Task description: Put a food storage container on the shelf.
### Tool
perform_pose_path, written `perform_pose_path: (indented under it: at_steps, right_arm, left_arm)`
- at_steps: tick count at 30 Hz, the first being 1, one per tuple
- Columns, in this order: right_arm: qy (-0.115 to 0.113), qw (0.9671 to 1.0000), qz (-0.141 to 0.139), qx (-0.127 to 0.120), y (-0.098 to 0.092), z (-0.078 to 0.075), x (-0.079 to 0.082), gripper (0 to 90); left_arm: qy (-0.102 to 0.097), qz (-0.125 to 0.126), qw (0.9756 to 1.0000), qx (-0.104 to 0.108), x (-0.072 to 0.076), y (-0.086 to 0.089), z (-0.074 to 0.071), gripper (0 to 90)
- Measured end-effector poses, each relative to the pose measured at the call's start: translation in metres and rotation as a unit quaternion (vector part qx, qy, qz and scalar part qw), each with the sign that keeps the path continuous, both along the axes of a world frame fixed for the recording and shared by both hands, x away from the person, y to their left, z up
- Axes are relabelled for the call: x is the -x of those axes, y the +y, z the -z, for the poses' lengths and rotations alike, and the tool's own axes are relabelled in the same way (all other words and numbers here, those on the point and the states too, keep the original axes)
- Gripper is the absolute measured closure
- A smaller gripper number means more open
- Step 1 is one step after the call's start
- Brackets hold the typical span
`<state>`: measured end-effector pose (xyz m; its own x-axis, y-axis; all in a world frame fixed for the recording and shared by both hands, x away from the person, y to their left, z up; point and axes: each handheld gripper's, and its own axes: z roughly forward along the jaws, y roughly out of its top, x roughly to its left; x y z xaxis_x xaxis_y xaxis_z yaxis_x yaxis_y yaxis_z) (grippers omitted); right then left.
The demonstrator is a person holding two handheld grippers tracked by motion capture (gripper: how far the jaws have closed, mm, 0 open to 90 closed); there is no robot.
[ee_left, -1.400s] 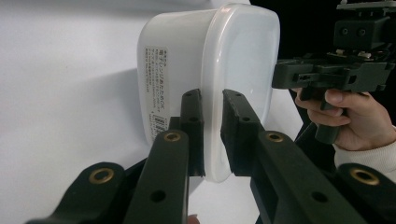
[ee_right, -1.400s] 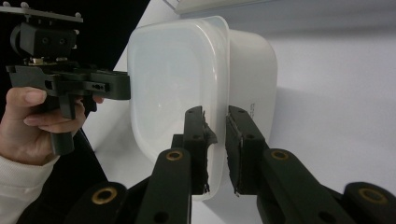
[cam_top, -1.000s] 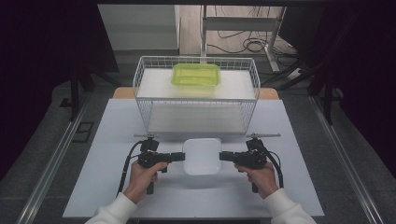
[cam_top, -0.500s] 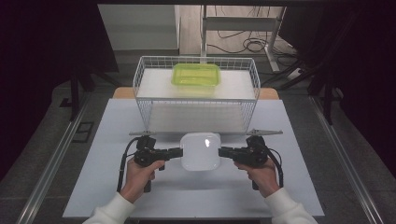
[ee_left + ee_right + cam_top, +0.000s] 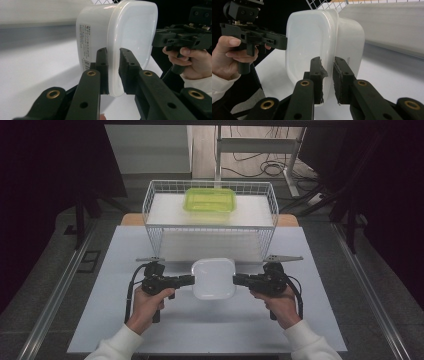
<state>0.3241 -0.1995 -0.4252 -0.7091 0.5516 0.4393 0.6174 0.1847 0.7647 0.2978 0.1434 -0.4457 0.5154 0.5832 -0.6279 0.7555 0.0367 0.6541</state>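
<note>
Spanning between both tongs, smooth translucent white plastic container, rounded-rectangular; left gripper and right gripper each clench its rim at opposite ends.

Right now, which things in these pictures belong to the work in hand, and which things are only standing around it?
In the work:
- white lidded container, gripped at its rim from both sides
- left gripper
- right gripper

Standing around:
- wire basket behind the container
- green lidded box inside the basket
- table
</note>
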Motion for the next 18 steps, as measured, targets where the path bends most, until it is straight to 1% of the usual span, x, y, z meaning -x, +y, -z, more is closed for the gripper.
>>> perform_pose_path:
  at_steps: [2, 3, 4, 8, 11, 12, 18]
  right_arm:
    - [-0.001, 1.0, 0.001, 0.0, 0.0, -0.001, -0.001, 77.4]
    - [-0.005, 1.0, 0.004, 0.006, 0.002, -0.003, -0.001, 77.4]
    - [-0.006, 1.0, 0.003, 0.006, 0.002, -0.004, -0.001, 77.4]
    - [-0.01, 0.9999, 0.002, 0.001, 0.002, -0.009, -0.003, 77.4]
    - [-0.015, 0.9999, 0.003, -0.005, 0.003, -0.015, -0.005, 77.4]
    - [-0.015, 0.9999, 0.003, -0.005, 0.003, -0.015, -0.005, 77.4]
    - [-0.027, 0.9995, 0.001, -0.016, 0.004, -0.032, -0.009, 77.4]
  left_arm:
    - [0.0, 0.001, 1.0, 0.001, -0.001, 0.0, -0.001, 78.4]
    - [-0.002, -0.001, 1.0, 0.003, -0.001, 0.001, -0.004, 78.4]
    - [-0.003, 0.0, 1.0, 0.004, -0.002, 0.001, -0.005, 78.4]
    - [-0.005, -0.001, 1.0, 0.005, -0.004, 0.002, -0.009, 78.4]
    - [-0.01, -0.001, 0.9999, 0.005, -0.007, 0.003, -0.016, 78.4]
    - [-0.01, -0.001, 0.9999, 0.005, -0.007, 0.003, -0.016, 78.4]
    - [-0.03, -0.003, 0.9995, 0.001, -0.011, 0.005, -0.036, 78.5]
